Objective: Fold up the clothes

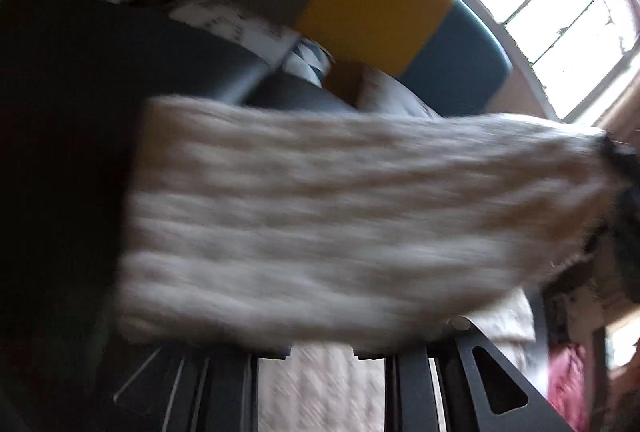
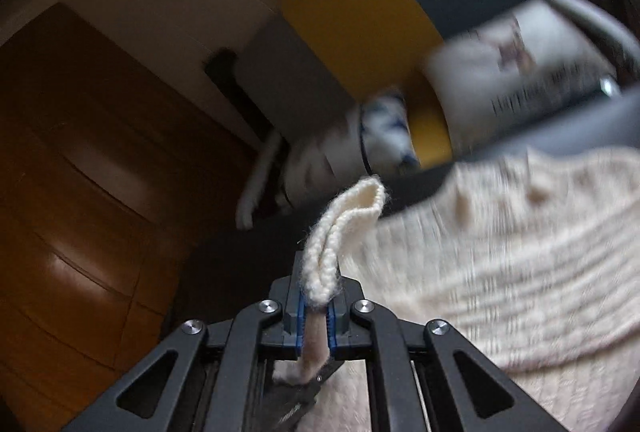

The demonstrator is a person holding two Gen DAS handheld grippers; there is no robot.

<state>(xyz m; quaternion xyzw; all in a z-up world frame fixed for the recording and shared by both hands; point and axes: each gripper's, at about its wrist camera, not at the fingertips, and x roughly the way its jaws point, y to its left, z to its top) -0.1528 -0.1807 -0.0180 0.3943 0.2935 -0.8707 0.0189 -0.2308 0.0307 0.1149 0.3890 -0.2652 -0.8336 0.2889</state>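
A cream cable-knit sweater fills the left wrist view, stretched across in front of the camera and blurred by motion. My left gripper sits under its lower edge with the knit running between the fingers, apparently shut on it. In the right wrist view my right gripper is shut on a folded edge of the same sweater, which stands up between the blue pads and spreads out to the right.
A headboard with grey, yellow and blue panels stands behind. Pillows and a dark bed surface lie below it. A bright window is at the right. A wooden wardrobe is at the left in the right wrist view.
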